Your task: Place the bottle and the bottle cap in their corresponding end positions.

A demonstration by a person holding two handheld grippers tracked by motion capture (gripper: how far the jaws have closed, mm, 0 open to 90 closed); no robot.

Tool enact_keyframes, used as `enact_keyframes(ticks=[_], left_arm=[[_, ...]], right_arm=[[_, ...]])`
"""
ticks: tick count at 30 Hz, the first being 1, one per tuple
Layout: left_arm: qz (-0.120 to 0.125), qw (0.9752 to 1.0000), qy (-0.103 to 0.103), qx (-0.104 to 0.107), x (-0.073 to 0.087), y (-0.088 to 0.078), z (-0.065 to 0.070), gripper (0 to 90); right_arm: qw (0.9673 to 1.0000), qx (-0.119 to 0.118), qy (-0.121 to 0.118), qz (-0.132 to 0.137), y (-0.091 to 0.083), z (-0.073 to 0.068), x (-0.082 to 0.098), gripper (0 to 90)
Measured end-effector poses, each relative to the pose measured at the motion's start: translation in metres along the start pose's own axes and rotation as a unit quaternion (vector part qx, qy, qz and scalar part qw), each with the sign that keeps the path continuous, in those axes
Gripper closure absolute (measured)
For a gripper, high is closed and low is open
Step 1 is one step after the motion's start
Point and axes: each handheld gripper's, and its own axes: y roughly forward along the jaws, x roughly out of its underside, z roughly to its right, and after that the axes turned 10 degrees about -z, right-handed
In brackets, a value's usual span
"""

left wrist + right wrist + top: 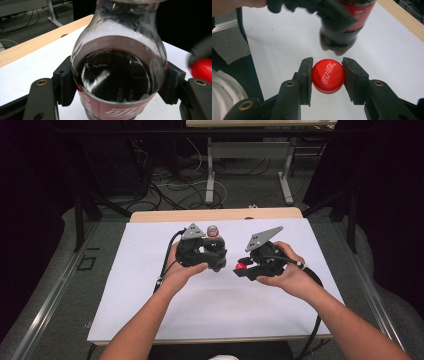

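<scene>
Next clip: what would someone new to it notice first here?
A red bottle cap pinched between the jaws of the right tool, held above the white tabletop. Just left of it, the left tool clamps a cola bottle of dark drink, its neck open.

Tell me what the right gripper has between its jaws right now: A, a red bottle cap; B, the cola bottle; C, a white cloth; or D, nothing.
A: in the right gripper view, the right gripper has its pads pressed on either side of the red bottle cap, while the cola bottle sits in the left gripper.
</scene>
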Motion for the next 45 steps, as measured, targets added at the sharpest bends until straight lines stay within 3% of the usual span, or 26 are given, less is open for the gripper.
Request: enact_keyframes(ticks=[5,14,16,21,28,29,41,45], left_arm=[[0.003,0.9997,-0.018,-0.015,-0.002,0.018,-0.016,30.3],[0.012,0.9982,-0.047,-0.035,0.000,0.047,-0.042,30.3],[0.001,0.9983,-0.040,-0.042,0.001,0.053,-0.046,30.3],[-0.004,0.9978,-0.041,-0.052,0.006,0.069,-0.049,30.3],[-0.021,0.9978,-0.039,-0.050,0.016,0.089,-0.045,30.3],[-0.015,0.9978,-0.038,-0.052,0.018,0.092,-0.044,30.3],[-0.036,0.9976,-0.023,-0.054,0.030,0.105,-0.043,30.2],[-0.030,0.9981,-0.020,-0.051,0.033,0.105,-0.043,29.9]], right_arm=[[0.9999,-0.008,0.010,-0.003,0.008,0.003,0.010,61.0],[0.9997,0.003,0.024,0.001,0.018,0.006,0.024,61.0],[0.9995,0.001,0.030,0.004,0.020,0.006,0.026,61.0],[0.9997,-0.002,0.023,0.009,0.026,0.008,0.030,61.0],[0.9997,-0.008,0.020,0.008,0.034,0.009,0.031,61.0],[0.9996,-0.008,0.025,0.008,0.033,0.008,0.031,61.0],[0.9996,-0.011,0.026,0.010,0.036,0.009,0.034,60.9],[0.9994,-0.012,0.029,0.016,0.038,0.009,0.034,61.0]])
